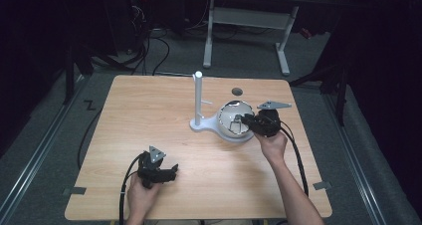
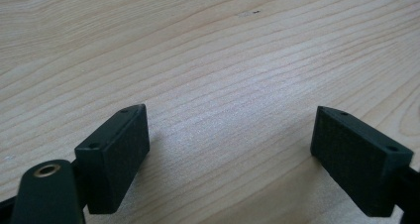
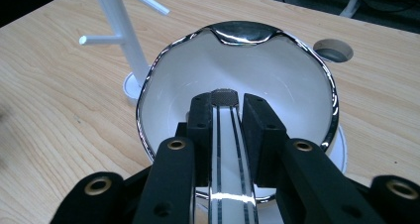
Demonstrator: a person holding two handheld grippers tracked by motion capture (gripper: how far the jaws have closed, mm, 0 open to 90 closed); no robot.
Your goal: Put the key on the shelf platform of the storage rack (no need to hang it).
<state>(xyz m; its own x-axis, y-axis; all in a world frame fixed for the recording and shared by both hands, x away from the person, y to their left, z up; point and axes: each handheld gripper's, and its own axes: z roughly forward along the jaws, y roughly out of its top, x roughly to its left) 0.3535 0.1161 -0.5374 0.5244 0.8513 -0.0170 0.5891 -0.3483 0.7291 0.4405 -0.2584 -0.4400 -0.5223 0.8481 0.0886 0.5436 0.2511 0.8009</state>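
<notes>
A shiny metal cup (image 1: 230, 116) with a white inside (image 3: 247, 68) and a chrome rim is tilted over the round base (image 1: 226, 134) of a white stand. Whether it touches the base I cannot tell. My right gripper (image 1: 242, 119) reaches in from the right and is shut on the cup's handle (image 3: 225, 149), a pale strip with dark lines running between the jaws (image 3: 225, 102). The stand's thin post (image 1: 198, 98) rises to the left of the cup, with short pegs (image 3: 99, 38) on it. My left gripper (image 1: 171, 171) is open above bare wood (image 2: 230, 154), near the table's front left.
A round cable hole (image 1: 237, 91) lies in the wooden table (image 1: 149, 115) just behind the cup, also in the right gripper view as the hole (image 3: 333, 50). Beyond the table's far edge stand a white desk frame (image 1: 283, 46) and floor cables (image 1: 149, 46).
</notes>
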